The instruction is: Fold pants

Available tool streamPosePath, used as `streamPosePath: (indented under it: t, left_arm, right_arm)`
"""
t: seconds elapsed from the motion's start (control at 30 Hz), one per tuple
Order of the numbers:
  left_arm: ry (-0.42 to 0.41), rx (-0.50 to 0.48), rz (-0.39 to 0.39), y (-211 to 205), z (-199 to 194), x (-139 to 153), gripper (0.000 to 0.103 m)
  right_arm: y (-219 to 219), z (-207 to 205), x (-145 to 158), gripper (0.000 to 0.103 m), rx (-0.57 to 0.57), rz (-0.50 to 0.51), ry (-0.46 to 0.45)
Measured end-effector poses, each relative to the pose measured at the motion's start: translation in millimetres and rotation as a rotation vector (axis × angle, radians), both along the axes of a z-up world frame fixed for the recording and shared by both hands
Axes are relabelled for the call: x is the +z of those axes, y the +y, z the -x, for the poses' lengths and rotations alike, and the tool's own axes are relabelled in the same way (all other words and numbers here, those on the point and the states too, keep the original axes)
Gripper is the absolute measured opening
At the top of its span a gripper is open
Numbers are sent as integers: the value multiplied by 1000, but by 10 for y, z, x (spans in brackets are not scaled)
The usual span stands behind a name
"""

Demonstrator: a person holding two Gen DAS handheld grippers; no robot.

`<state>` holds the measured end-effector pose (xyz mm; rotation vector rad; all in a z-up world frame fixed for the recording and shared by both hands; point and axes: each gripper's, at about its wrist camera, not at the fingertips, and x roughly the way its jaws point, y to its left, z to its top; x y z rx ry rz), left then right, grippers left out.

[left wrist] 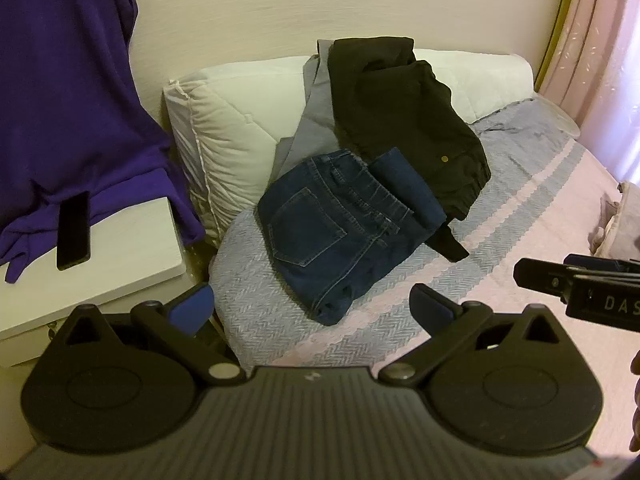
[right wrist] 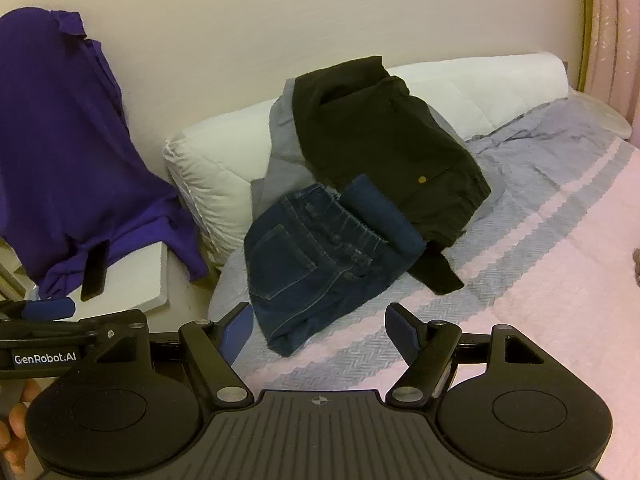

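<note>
Folded dark blue jeans (left wrist: 336,228) (right wrist: 316,256) lie on the striped bedspread, back pocket up. Behind them, folded black pants (left wrist: 408,120) (right wrist: 384,148) rest on grey pants (left wrist: 308,132) (right wrist: 284,152) that lean against the pillow. My left gripper (left wrist: 316,304) hovers open just in front of the jeans, nothing between its blue pads. My right gripper (right wrist: 320,328) is also open and empty, close to the jeans' near edge. The right gripper's side shows at the right edge of the left wrist view; the left gripper shows at the left edge of the right wrist view.
A white pillow (left wrist: 228,132) (right wrist: 216,160) lies against the wall. A purple garment (left wrist: 68,92) (right wrist: 68,132) drapes over a white nightstand (left wrist: 120,256) (right wrist: 136,280) with a black remote-like object (left wrist: 74,232). The pink and blue bedspread (left wrist: 532,208) (right wrist: 552,240) stretches right. Pink curtains (left wrist: 592,40) hang at far right.
</note>
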<state>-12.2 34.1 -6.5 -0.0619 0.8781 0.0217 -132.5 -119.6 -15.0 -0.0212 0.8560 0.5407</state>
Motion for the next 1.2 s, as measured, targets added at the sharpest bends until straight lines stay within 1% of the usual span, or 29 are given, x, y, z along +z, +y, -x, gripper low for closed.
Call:
streamPosePath:
  t: [0.33,1.2]
  left_arm:
    - [0,7,5,47,45,-27,102]
    - [4,6,2,-22,38,-26,102]
  right_arm:
    - [42,42,-18,70,8,6,0]
    - [49,47,-4,70,11,15,7]
